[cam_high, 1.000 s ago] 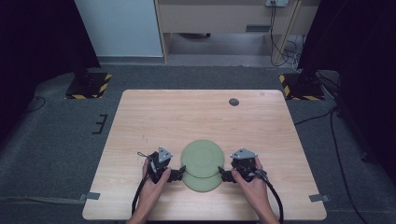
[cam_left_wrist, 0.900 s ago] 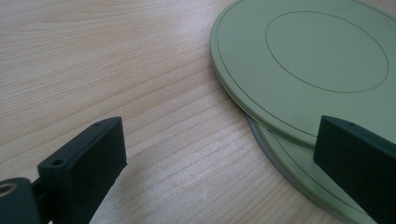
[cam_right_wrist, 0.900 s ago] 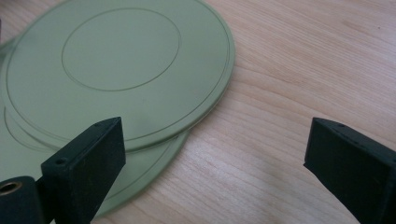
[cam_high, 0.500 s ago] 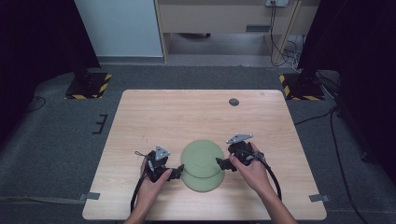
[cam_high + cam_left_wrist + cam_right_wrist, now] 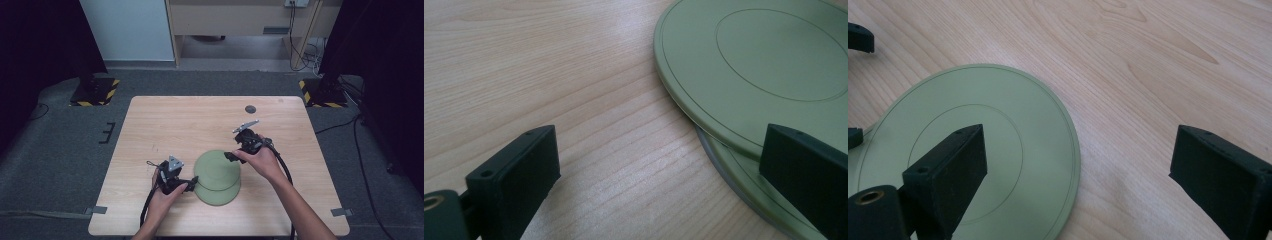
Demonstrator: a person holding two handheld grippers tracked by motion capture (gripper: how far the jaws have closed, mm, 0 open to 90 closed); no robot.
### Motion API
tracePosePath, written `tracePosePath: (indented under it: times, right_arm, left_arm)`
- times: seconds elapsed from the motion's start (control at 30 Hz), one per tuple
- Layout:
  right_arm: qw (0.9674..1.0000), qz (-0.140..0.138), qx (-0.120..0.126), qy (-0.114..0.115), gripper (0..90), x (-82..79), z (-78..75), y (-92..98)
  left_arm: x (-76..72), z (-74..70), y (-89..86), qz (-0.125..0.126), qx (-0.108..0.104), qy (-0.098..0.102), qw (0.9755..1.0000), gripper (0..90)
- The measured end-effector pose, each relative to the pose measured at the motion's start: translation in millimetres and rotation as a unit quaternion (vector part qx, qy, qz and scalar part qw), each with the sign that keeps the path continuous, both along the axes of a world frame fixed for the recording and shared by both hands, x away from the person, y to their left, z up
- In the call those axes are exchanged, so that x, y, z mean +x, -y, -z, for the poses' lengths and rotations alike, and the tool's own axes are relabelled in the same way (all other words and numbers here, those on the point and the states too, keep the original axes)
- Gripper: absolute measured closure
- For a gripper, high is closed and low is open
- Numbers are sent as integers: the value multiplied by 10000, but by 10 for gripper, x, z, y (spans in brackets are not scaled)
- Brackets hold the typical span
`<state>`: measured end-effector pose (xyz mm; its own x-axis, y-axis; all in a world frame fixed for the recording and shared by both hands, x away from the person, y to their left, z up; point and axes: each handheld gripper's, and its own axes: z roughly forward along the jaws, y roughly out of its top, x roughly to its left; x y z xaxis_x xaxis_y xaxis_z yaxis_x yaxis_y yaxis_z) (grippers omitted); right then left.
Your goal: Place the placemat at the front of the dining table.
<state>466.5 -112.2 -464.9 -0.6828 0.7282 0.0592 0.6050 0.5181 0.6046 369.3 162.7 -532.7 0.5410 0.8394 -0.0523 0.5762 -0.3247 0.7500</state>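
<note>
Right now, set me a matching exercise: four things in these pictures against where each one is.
Things:
1. top plate
2. bottom plate
3. small dark disc
4. left gripper

Places:
A. near the table's far edge, well apart from the plates
B. at the plates' left rim, jaws open
C. lying on the other plate, shifted toward the far side
D. flat on the table, partly covered, its near rim showing

Pairs: 1-C, 2-D, 3-A, 4-B

Wooden table (image 5: 200,120) on grey carpet (image 5: 60,145)
</note>
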Motion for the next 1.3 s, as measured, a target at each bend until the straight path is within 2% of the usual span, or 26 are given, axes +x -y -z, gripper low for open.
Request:
tracePosePath:
  times: [0.1,0.37,0.5,0.57,0.63,0.83,0.9,0.97,1.07,1.3]
  right_arm:
    - [9999,-74,26,-94,112,74,10,-35]
    - [9993,-155,97,-334,104,129,90,-36]
    - [9991,-179,137,-359,114,125,101,-46]
    - [9992,-200,101,-327,115,92,97,-65]
    - [9991,-183,185,-333,117,54,98,-80]
    - [9989,-233,223,-332,121,-13,108,-116]
    - [9988,-209,243,-369,117,-10,110,-122]
    - [9989,-196,247,-348,66,9,129,-131]
    - [9989,-103,243,-380,99,33,145,-142]
    - [9977,-227,269,-585,138,73,245,-177]
  left_arm:
    - [6,11,9,13,13,-12,10000,22]
    - [-16,-3,41,38,63,28,10000,22]
    - [-38,-10,64,79,155,56,9998,21]
    - [-57,-24,82,100,167,104,9998,25]
    - [-76,-39,96,102,185,138,9997,24]
    - [-121,-64,155,144,211,179,9995,24]
    - [-117,-56,165,139,237,179,9995,23]
    - [-106,-47,168,119,240,156,9995,18]
    - [-95,-44,156,103,217,129,9996,11]
    - [-82,-38,148,86,174,93,9998,4]
